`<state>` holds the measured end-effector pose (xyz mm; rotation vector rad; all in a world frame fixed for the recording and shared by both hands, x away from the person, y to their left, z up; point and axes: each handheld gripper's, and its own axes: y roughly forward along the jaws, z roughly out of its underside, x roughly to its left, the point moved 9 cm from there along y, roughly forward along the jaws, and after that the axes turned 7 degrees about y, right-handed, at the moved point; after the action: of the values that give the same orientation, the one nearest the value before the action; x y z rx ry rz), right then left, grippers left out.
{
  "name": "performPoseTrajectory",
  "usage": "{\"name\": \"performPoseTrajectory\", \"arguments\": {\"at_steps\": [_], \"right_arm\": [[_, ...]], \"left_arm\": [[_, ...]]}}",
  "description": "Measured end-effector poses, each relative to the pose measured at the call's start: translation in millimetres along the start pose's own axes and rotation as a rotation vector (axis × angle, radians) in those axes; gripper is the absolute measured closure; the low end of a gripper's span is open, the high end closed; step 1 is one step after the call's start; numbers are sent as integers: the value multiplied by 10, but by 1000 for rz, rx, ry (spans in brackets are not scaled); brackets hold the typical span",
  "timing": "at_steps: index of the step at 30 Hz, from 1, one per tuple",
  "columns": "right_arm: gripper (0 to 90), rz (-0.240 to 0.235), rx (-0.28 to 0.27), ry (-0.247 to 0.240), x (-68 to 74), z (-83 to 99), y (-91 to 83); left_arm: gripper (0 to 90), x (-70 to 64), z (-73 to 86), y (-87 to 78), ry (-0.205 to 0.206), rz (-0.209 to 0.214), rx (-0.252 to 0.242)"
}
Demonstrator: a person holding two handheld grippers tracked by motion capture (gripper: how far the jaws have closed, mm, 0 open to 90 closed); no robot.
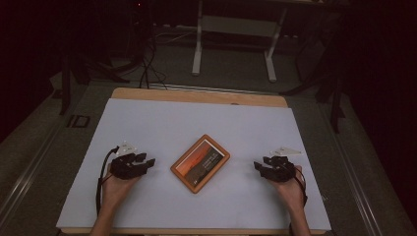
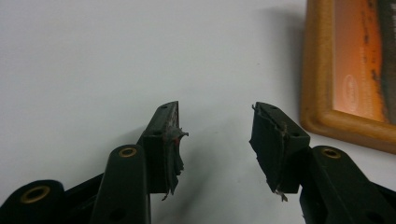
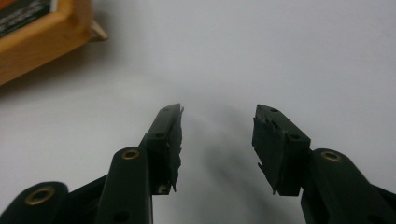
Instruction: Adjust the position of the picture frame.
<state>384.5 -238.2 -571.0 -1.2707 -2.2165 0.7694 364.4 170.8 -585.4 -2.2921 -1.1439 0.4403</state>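
Observation:
A wooden picture frame (image 1: 200, 162) with an orange sunset print lies flat and turned at an angle in the middle of the white table sheet (image 1: 196, 123). My left gripper (image 1: 147, 160) rests on the sheet to its left, open, with nothing between its jaws. In the left gripper view the gripper (image 2: 215, 122) points past the picture frame's corner (image 2: 345, 70) at the right. My right gripper (image 1: 257, 166) rests right of the frame, also open and holding nothing. The right gripper view has the gripper (image 3: 217, 120) low over bare sheet, the picture frame's edge (image 3: 37, 35) at top left.
The white sheet covers a wooden table (image 1: 196, 95) whose far edge shows. Beyond it stands a white desk frame (image 1: 235, 29) on a dark floor, with cables (image 1: 147, 64) at the left.

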Motion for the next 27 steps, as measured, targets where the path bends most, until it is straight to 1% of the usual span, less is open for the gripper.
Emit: {"name": "performPoseTrajectory", "arguments": {"at_steps": [1, 2, 4, 6, 8, 9, 10, 11, 12, 13, 14, 15, 16, 18, 20, 21, 22, 23, 24, 26, 27], "right_arm": [[519, -6, 2, -6, 25, -1, -2], [522, -15, 6, -12, 50, 0, -6], [534, -37, 7, -22, 100, 0, -9], [544, -43, 11, -31, 136, 2, -12], [546, -54, 12, -32, 178, 0, -19], [546, -54, 12, -32, 178, 0, -19], [546, -60, 10, -35, 200, -2, -23], [546, -64, 14, -42, 232, -2, -33], [546, -64, 10, -44, 248, -5, -38], [547, -69, 10, -45, 263, -7, -45], [549, -76, 4, -41, 281, -12, -48], [551, -83, 3, -39, 297, -14, -51], [552, -97, 4, -35, 323, -12, -52], [554, -115, 6, -37, 373, -8, -46], [556, -118, 12, -50, 416, -5, -37], [556, -118, 12, -50, 416, -5, -37], [560, -122, 15, -56, 439, -3, -33], [571, -135, 23, -69, 490, 4, -22], [582, -139, 25, -76, 506, 8, -14], [601, -147, 34, -86, 547, 22, 9], [601, -147, 34, -86, 547, 22, 9]], "left_arm": [[530, -12, -12, -2, -2, 2, -5], [554, -14, -21, -9, 2, -8, -4], [610, -28, -53, -21, 8, -21, 7], [660, -60, -110, -35, 32, -17, -12], [726, -87, -146, -24, 59, -22, -11], [767, -87, -146, -24, 59, -22, -11], [767, -116, -161, -1, 73, -17, -10], [833, -131, -158, 17, 76, -9, -3], [869, -149, -153, 39, 78, 1, 7], [885, -165, -150, 61, 90, 3, 19], [889, -184, -155, 83, 101, 6, 26], [890, -184, -155, 83, 101, 6, 26], [892, -238, -178, 125, 117, 22, 30], [892, -277, -197, 166, 127, 34, 33], [892, -310, -205, 214, 131, 53, 35], [893, -310, -205, 214, 131, 53, 35], [893, -348, -191, 278, 143, 68, 49], [894, -360, -183, 304, 151, 70, 58], [894, -379, -174, 338, 159, 77, 68], [895, -419, -163, 394, 167, 89, 78], [894, -419, -163, 394, 167, 89, 78]]}}
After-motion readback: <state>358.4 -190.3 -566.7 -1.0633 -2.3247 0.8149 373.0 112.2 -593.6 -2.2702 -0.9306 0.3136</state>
